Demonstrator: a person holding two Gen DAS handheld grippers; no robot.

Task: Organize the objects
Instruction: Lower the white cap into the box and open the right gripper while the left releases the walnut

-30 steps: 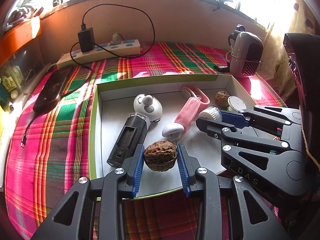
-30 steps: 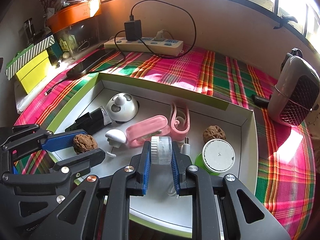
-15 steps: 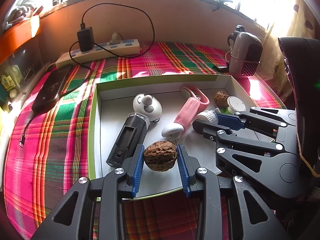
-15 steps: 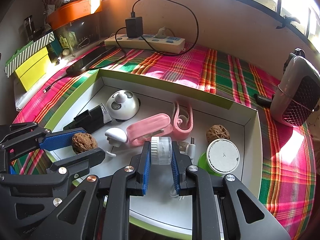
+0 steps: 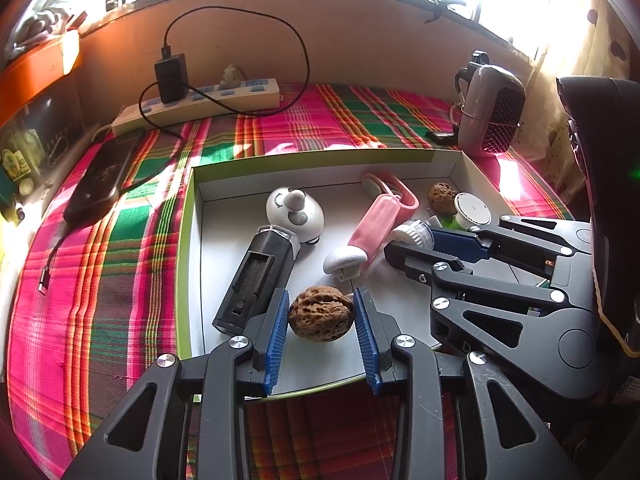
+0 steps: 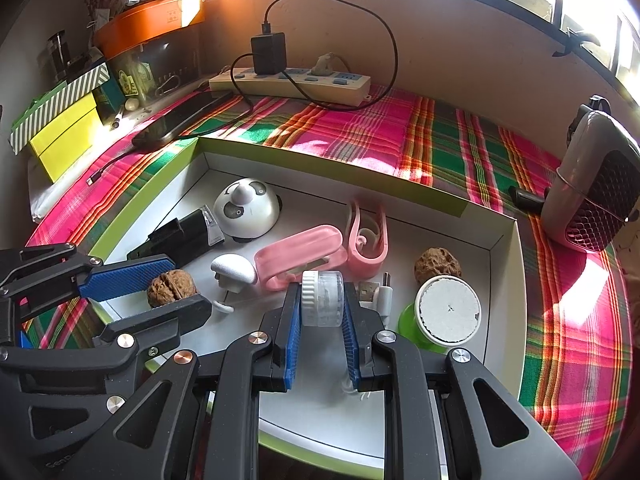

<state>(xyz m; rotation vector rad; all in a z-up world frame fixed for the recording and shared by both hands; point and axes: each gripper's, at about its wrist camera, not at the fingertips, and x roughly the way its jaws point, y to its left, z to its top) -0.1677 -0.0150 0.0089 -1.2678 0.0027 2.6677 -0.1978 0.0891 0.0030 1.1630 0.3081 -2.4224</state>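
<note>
A plaid cloth in pink, green and red (image 5: 120,264) covers the table under a sunlit window, with a power strip (image 6: 288,82) and a phone (image 5: 104,174) at the back. A shallow green-edged box (image 5: 185,240) holds the clutter. The left gripper (image 5: 322,322) has a walnut (image 5: 322,319) between its blue pads near the box's front edge; whether the pads press on it cannot be told. The right gripper (image 6: 322,312) is clamped on a small clear jar with a white ribbed lid (image 6: 323,299), above the box floor. A second walnut (image 6: 437,266) lies beside a green cup with a white top (image 6: 446,312).
</note>
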